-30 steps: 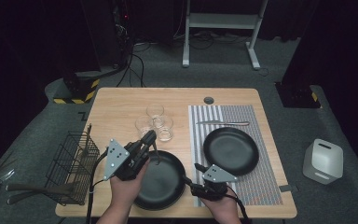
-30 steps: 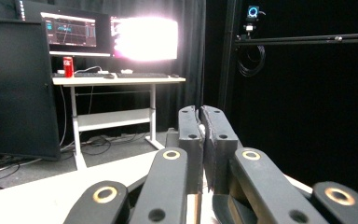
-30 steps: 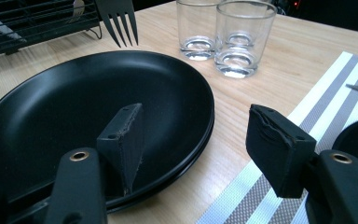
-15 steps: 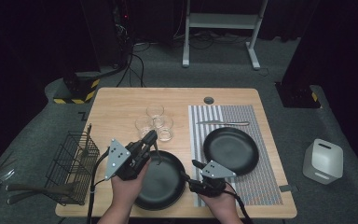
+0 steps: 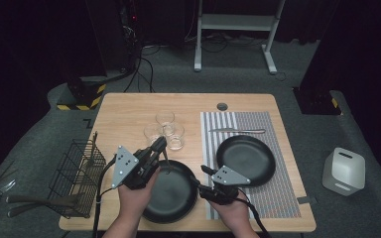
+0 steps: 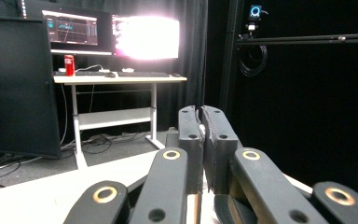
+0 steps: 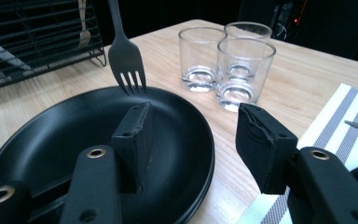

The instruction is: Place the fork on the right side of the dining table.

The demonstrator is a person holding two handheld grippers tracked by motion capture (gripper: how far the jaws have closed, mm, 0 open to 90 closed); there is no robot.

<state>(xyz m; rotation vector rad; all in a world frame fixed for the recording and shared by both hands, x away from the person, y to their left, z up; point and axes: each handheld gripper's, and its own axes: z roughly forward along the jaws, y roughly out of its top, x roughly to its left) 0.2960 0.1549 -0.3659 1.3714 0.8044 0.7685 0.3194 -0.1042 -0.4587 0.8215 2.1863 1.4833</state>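
A dark fork (image 7: 126,60) hangs tines down over the far side of a black plate (image 7: 51,140), its handle pinched in my left gripper (image 5: 160,143). In the left gripper view the jaws (image 6: 200,112) stand pressed together on the thin handle. My right gripper (image 5: 204,170) sits low at the right rim of the same plate (image 5: 171,198). Its jaws (image 7: 193,116) have just been closing. One jaw is inside the plate and the other outside, with the rim between them and a gap still showing.
Three clear glasses (image 5: 164,130) stand just beyond the plate. A second black plate (image 5: 245,158) and a knife (image 5: 237,131) lie on the striped placemat (image 5: 278,193) at the right. A wire basket (image 5: 77,173) stands at the table's left edge.
The right gripper has edged left toward the plate's rim and its jaws have narrowed. The left gripper and the fork have stayed put.
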